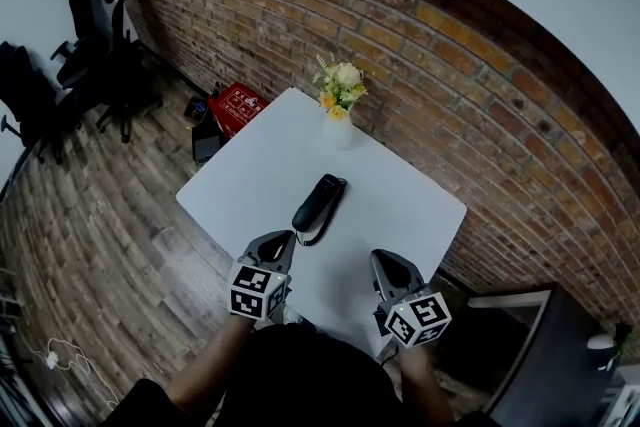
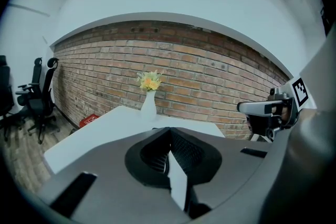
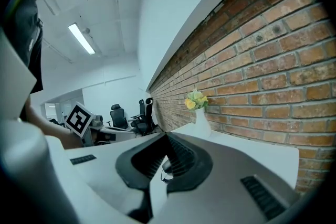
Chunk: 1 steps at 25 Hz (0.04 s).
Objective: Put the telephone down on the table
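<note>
Lying flat near the middle of the white table (image 1: 410, 205): black telephone handset (image 1: 320, 199), cord at its near end | left gripper (image 1: 286, 237): jaws pressed together, empty, just beside the handset's near end | right gripper (image 1: 381, 258): jaws pressed together, empty, apart from the handset | flower vase (image 1: 338, 129): far table edge.

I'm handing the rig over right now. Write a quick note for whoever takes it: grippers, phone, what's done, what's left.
Left hand-held gripper: shut, empty, at the table's near edge.
Right hand-held gripper: shut, empty, alongside the left.
Telephone: lying flat mid-table, just beyond the left gripper, touched by neither. Flower vase stands at the far edge.
Done: the phone is down on the table.
Left: nothing apparent.
</note>
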### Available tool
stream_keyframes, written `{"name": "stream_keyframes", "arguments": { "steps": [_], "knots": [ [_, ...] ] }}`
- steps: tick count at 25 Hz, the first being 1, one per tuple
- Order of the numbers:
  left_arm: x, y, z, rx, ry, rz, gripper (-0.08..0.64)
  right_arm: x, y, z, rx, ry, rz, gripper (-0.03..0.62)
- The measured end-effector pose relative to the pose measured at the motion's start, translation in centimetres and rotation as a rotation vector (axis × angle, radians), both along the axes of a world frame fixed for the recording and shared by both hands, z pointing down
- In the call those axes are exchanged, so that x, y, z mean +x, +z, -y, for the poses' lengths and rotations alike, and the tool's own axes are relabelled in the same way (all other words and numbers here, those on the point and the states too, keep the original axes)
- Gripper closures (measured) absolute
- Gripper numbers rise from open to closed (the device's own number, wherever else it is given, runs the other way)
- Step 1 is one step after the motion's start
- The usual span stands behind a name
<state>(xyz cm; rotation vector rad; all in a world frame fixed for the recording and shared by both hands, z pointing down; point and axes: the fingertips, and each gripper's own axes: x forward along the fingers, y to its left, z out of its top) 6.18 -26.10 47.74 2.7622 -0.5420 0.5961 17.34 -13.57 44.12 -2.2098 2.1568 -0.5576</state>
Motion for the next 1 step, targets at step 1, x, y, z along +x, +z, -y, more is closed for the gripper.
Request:
{"name": "stream_keyframes", "arguments": {
  "steps": [1],
  "knots": [
    [-0.03, -0.06, 0.08, 0.002, -0.001, 0.000, 0.546, -0.03, -0.02, 0.06, 0.000, -0.001, 0.000, 0.571]
  ]
}}
